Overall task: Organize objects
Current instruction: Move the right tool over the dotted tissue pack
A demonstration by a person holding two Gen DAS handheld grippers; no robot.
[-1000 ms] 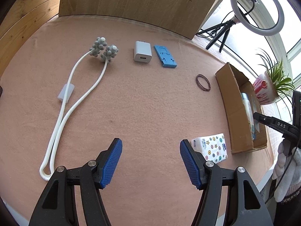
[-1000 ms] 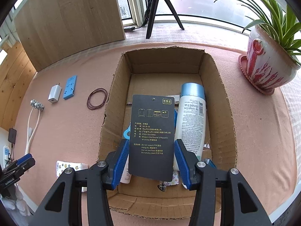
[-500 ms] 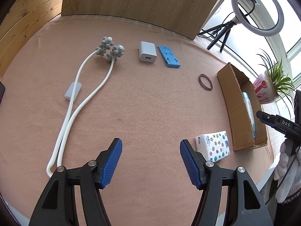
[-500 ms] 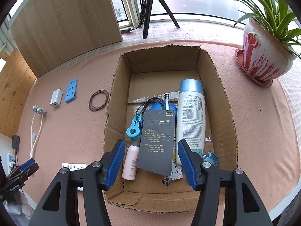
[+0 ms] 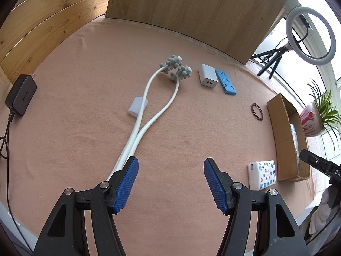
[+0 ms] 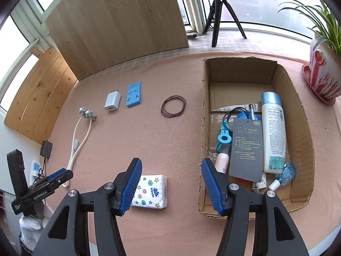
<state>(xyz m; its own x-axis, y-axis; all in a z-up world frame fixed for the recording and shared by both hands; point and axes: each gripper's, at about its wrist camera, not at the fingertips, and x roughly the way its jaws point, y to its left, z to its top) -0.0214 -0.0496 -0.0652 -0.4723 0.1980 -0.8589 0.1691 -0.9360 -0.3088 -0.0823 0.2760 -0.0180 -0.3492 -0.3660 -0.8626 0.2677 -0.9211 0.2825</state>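
On the pink cloth lie a white massager point(image 5: 149, 111) with grey knobbed heads, a white charger point(image 5: 207, 77), a blue stand point(image 5: 226, 82), a ring of brown hair ties point(image 5: 257, 111) and a tissue pack point(image 6: 151, 192). The cardboard box point(image 6: 300, 128) holds a dark card point(image 6: 247, 147), a white bottle point(image 6: 273, 132) and several small items. My left gripper point(image 5: 170, 184) is open above the massager's looped end. My right gripper point(image 6: 170, 186) is open with nothing in it, between the tissue pack and the box's left wall.
A black power adapter point(image 5: 20, 95) with its cable lies at the cloth's left edge. A wooden panel point(image 5: 191, 10) stands at the back. A ring light on a tripod point(image 5: 309, 36) and a potted plant point(image 6: 324, 72) stand by the window.
The right gripper let go of the dark card, which now lies in the box, then moved left out of the box. In the left wrist view the massager has slid right, its loop now under the left finger.
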